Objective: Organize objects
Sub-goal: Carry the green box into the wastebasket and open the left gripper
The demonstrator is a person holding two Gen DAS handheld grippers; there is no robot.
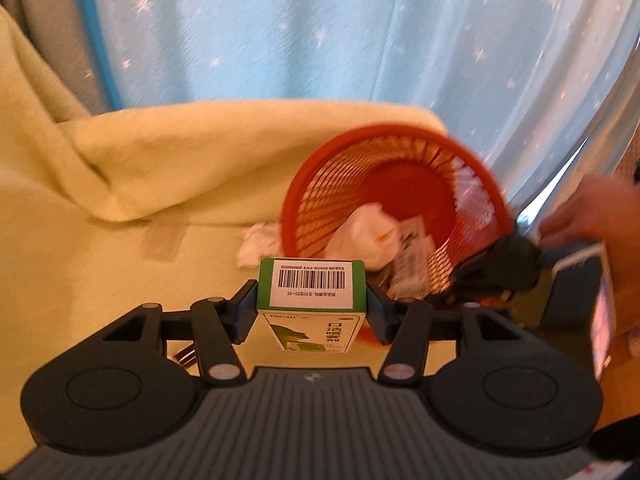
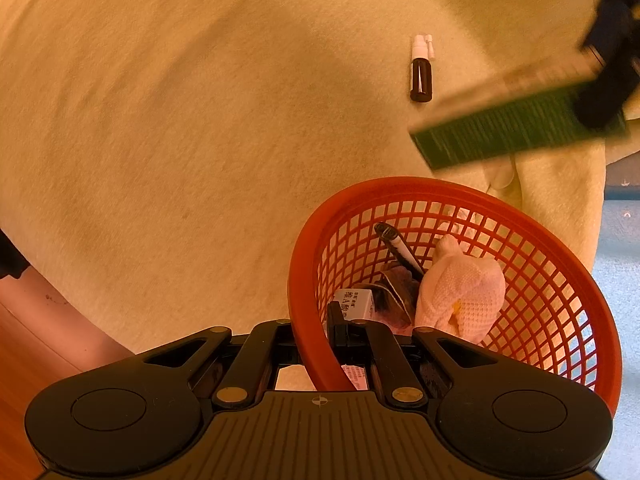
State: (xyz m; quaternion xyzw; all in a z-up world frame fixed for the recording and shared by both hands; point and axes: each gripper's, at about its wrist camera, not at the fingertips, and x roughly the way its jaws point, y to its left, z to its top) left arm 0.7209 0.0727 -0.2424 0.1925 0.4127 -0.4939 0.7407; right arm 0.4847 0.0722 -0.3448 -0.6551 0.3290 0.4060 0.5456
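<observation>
left gripper (image 1: 311,312): my fingers are clamped on the green and white box (image 1: 311,292), one pad on each side, barcode end facing forward. The box is up in the air, just short of the basket mouth.

right gripper (image 2: 316,340): fingers pinched together on the rim of the red basket (image 2: 420,188), one inside the wall and one outside. The basket is tipped toward the box.

inside the basket: a wad of white gauze (image 2: 460,292), a pen (image 2: 398,246), a small printed carton (image 2: 354,304) and something brown I can't make out.

loose stuff: a small brown spray bottle (image 2: 421,76) lies on the yellow blanket (image 2: 180,140), well apart from the basket. A crumpled white tissue (image 1: 258,246) sits just outside the basket wall.

what could bite me: the rim grip is thin, so the basket could twist or slip once more weight lands in it.

also: if I let go of the box early it probably hits the rim and bounces onto the blanket. Tip any further and I'd guess the gauze rolls out.
</observation>
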